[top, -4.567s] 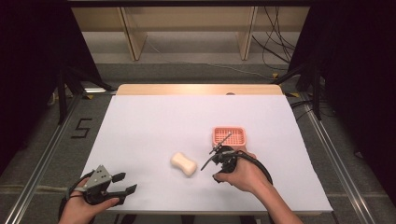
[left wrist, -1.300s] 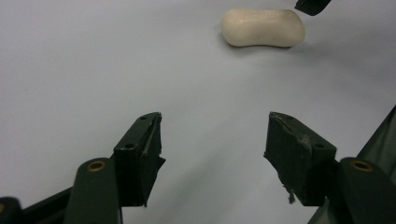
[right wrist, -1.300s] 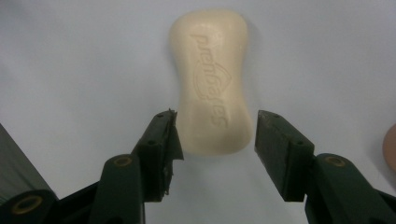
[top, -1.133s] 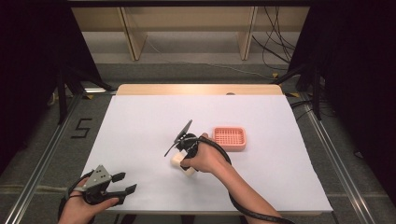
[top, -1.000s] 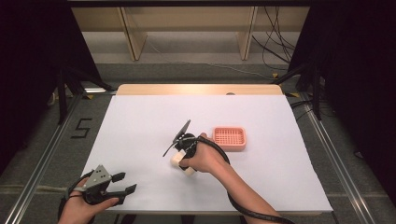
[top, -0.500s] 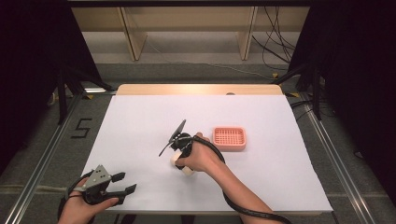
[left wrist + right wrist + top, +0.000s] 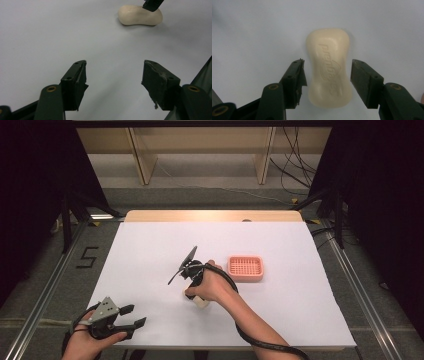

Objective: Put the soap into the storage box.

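Observation:
A cream bar of soap (image 7: 329, 67) with raised lettering lies flat on the white table (image 7: 150, 245). My right gripper (image 7: 326, 65) points down over it and is open, one jaw on each side of the bar's middle, neither clearly touching it. In the high view the soap (image 7: 201, 303) peeks out under the right hand near the table's middle. The left gripper view has the soap (image 7: 140, 16) farther off. My left gripper (image 7: 134, 316) rests open near the front left edge with nothing between its jaws.
A pink slotted soap dish (image 7: 245, 268) sits to the right of the right hand. The right gripper's cable (image 7: 250, 337) trails toward the front edge. A wooden strip (image 7: 210, 216) runs along the table's back edge. Metal rails flank the table.
My right gripper has moved from beside the pink dish leftward to the soap, and in the last second it dropped lower over the bar. The left gripper has stayed still.

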Available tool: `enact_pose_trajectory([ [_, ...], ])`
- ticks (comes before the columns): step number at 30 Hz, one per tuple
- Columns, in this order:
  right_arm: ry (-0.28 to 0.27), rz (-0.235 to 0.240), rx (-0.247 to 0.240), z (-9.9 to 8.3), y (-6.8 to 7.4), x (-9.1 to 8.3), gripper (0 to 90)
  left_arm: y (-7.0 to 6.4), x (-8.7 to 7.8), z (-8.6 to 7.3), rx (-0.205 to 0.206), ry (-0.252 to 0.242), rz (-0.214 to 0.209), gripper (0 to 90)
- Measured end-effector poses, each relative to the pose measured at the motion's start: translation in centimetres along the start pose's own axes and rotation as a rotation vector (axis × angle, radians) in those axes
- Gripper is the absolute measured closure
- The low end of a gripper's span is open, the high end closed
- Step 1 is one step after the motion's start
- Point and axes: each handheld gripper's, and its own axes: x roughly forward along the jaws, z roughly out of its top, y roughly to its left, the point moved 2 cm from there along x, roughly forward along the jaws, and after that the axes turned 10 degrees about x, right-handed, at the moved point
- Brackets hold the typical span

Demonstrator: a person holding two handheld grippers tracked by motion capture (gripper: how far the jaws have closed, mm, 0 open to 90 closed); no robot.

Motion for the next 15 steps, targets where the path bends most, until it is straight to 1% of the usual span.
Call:
enact_pose_trajectory([
  [1,0.002,0.002,-0.007,0.06,-0.05,0.08,44.6,-0.03,0.07,0.00,-0.003,-0.009,0.004,35.5],
  [3,-0.003,0.000,-0.017,0.19,-0.11,0.14,44.2,0.00,0.00,0.01,0.000,-0.003,-0.002,35.5],
  [7,0.013,0.002,-0.010,0.37,-0.08,0.40,43.1,-0.04,-0.02,0.03,-0.011,-0.009,-0.003,35.5],
  [10,0.025,-0.001,0.001,0.36,0.05,0.59,42.2,0.06,-0.06,-0.03,-0.002,-0.001,-0.007,35.5],
  [13,0.030,0.000,-0.011,0.35,-0.14,0.82,41.9,0.04,-0.05,-0.01,0.002,-0.001,-0.009,35.5],
  [14,0.035,-0.004,-0.010,0.33,-0.12,0.85,41.8,-0.05,-0.01,0.02,-0.008,-0.007,-0.010,35.5],
  [15,0.039,0.002,-0.006,0.28,-0.17,1.06,41.7,0.14,-0.05,0.02,0.018,0.002,-0.007,35.5],
])
